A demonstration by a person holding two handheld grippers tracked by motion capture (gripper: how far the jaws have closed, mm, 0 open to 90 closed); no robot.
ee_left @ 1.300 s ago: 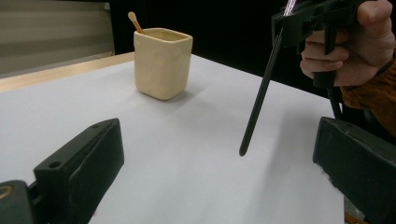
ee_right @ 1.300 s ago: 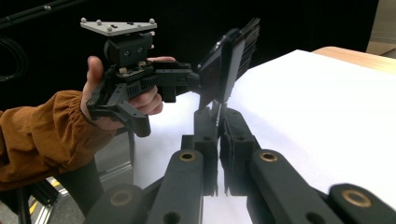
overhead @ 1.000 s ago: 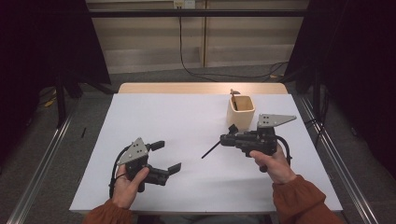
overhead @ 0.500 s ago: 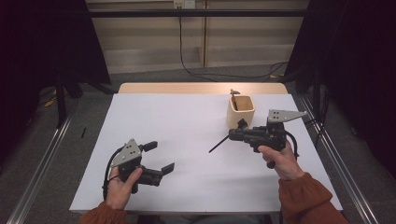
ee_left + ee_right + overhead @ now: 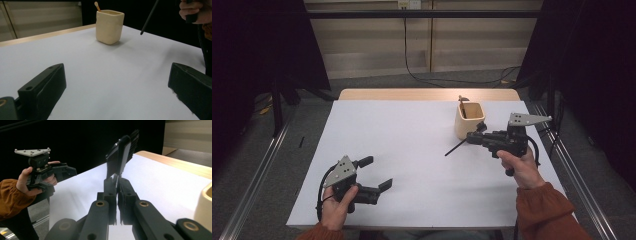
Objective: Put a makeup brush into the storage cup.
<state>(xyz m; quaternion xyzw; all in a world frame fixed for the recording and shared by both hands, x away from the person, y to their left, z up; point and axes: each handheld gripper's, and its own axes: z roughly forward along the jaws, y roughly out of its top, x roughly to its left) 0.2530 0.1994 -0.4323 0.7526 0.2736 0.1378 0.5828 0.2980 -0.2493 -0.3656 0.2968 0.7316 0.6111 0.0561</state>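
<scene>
Just beside the cup [image 5: 470, 120], on its near right side, right tongs [image 5: 472, 138] are clamped tight on a thin black utensil [image 5: 456, 148]. Its handle slants down and away from the cup toward the bench [image 5: 412, 135] middle, tip off the surface. Right gripper view: jaws pressed together, the utensil's flat black head [image 5: 119, 155] sticking up past them, cup wall [image 5: 203, 207] at the right edge. Cup is cream, square-ish, upright near the far right part of the white bench, a light wooden stick [image 5: 97, 6] poking out of it. Left tongs [image 5: 377, 174] sit well apart from the cup, at the near left edge, jaws wide and holding nothing. Left gripper view: both jaws [image 5: 117, 90] spread low over bare bench, cup ahead, black handle tip [image 5: 142, 32] hanging right of the cup.
</scene>
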